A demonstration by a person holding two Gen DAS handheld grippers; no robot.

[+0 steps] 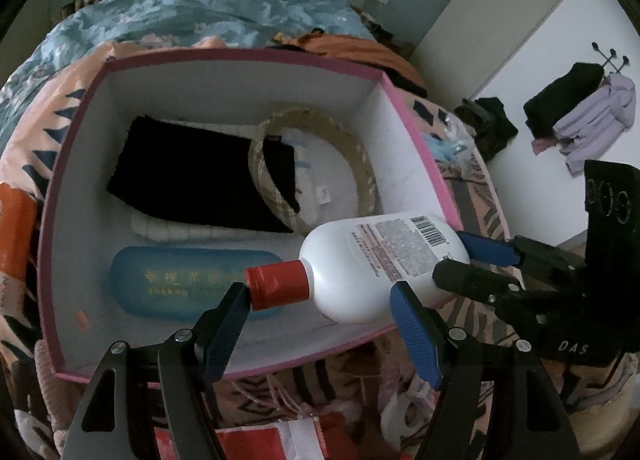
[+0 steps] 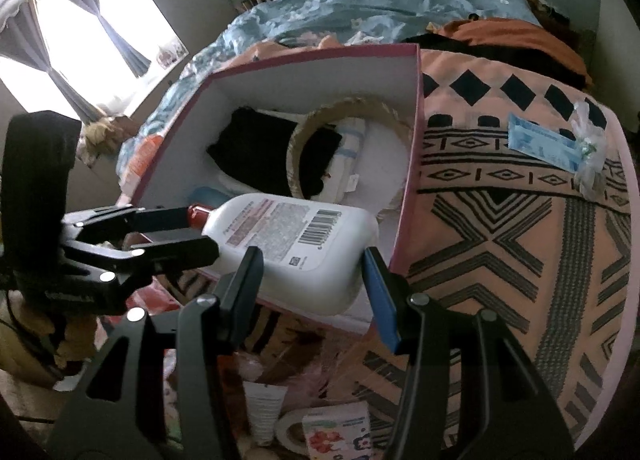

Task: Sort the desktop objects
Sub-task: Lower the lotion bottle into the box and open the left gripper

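A white bottle (image 1: 376, 260) with a red cap (image 1: 278, 284) lies level over the near right corner of the pink-rimmed box (image 1: 416, 132). My left gripper (image 1: 318, 296) is shut on its neck end: one finger (image 1: 230, 312) presses the cap, the other sits against the body. My right gripper (image 2: 310, 270) is shut on the bottle (image 2: 296, 236) at its base end, with pads on both sides. Inside the box lie a black cloth (image 1: 192, 176), a woven ring (image 1: 360, 164), a white cloth and a blue case (image 1: 180, 280).
The box stands on a peach patterned blanket (image 2: 500, 252). A blue packet (image 2: 540, 144) and clear plastic wrap (image 2: 588, 148) lie to the right of it. A tube (image 2: 264, 408) and clutter lie below the near edge. A bed with a blue quilt (image 1: 208, 0) is behind.
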